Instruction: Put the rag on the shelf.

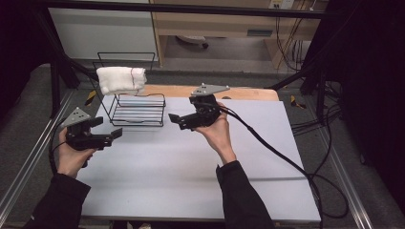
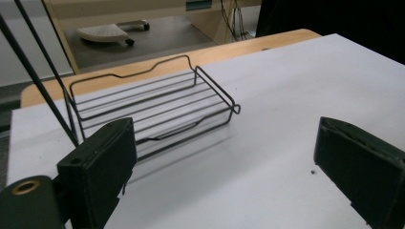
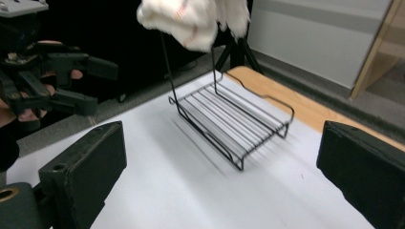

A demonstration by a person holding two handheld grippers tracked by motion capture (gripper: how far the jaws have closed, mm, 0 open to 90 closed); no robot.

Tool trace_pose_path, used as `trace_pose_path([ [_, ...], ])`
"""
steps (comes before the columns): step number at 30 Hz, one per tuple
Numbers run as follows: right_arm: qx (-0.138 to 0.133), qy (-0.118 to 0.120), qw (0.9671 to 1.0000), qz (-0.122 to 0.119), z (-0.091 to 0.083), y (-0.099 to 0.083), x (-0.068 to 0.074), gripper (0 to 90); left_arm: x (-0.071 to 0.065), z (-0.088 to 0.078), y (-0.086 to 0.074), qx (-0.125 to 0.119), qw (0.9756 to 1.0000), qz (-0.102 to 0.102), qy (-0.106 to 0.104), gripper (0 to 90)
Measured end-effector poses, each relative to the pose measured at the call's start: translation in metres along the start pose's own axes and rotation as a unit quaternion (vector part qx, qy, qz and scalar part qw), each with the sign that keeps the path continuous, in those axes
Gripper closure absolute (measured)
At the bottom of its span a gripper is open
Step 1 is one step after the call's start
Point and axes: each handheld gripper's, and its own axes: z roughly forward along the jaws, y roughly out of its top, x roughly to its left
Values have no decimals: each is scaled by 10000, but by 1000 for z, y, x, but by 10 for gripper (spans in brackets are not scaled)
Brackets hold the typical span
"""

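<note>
in the right gripper view the white towel is cut off by the top edge and smeared by blur, so its upper part and the bar it hangs on cannot be made out. the wire rack runs up behind the cloth there, its top hidden. in the left gripper view the rack's upright rods leave the frame at the top left, and the right-hand jaw is clipped by the picture's edge. in the high view the rack's back frame is partly covered by the towel. the left gripper is dark against the sleeve, and its jaws perhaps stand apart.
</note>
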Motion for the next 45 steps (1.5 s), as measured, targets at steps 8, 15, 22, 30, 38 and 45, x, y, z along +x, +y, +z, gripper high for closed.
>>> trace_pose_path([
  [8,121,44,9997,204,-21,-39,-18,21,-12,10,-23,178,9998,75,-91,58],
  [15,258,54,9995,174,-42,-71,-29,12,-22,17,-43,346,9990,174,-216,58],
  [22,373,39,9990,255,-58,-105,-39,7,-28,19,-61,479,9981,160,-345,60],
  [30,422,-49,9981,457,-78,-141,-53,5,-31,20,-76,613,9970,188,-428,60],
  [38,567,-238,9964,577,-99,-173,-67,4,-31,22,-81,707,9962,248,-452,60],
  [45,709,-368,9942,721,-119,-199,-75,4,-33,24,-84,750,9956,308,-474,60],
])
